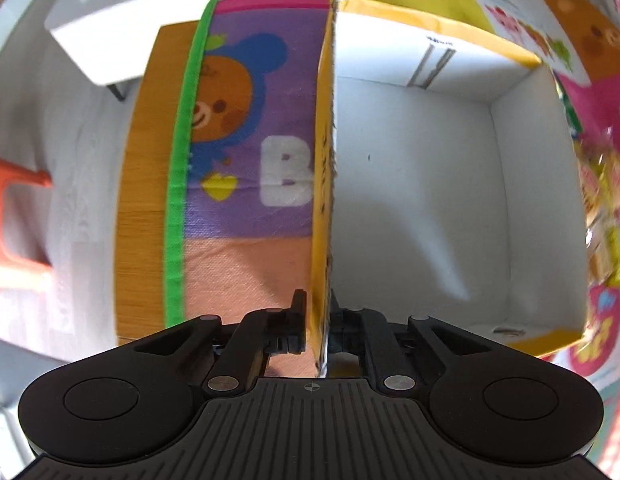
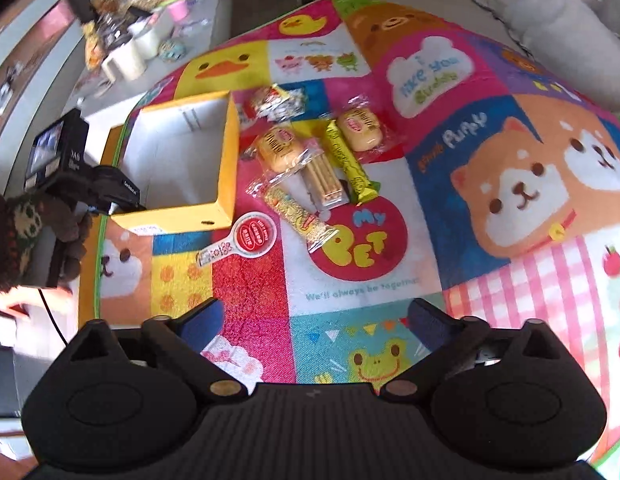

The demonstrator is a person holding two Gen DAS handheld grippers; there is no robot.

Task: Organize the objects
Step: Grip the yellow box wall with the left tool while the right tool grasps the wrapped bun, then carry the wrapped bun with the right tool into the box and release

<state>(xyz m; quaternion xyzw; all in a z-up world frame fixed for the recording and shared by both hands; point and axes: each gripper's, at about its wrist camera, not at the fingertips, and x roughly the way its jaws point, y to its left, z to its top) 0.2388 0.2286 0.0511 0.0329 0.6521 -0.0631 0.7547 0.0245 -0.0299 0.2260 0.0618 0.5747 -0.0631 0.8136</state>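
Observation:
A yellow cardboard box point(image 1: 421, 184) with a white, empty inside sits on the cartoon play mat point(image 2: 349, 280). My left gripper point(image 1: 315, 320) is shut on the box's left wall, one finger outside and one inside. The box also shows in the right wrist view point(image 2: 226, 152), with the left gripper's body at its left edge. Several wrapped snacks lie right of the box: two bread buns point(image 2: 276, 148), a yellow-green bar point(image 2: 347, 160), a biscuit stick pack point(image 2: 323, 178), a cereal bar point(image 2: 300, 216) and a round red-and-white lollipop pack point(image 2: 246, 238). My right gripper point(image 2: 313, 320) is open and empty, above the mat.
A wooden board edge point(image 1: 142, 184) lies under the mat at the left. A white low table point(image 2: 150, 40) with cups, jars and clutter stands at the back left. A grey sofa point(image 2: 549, 12) runs along the back right. An orange stool point(image 1: 14, 224) is at far left.

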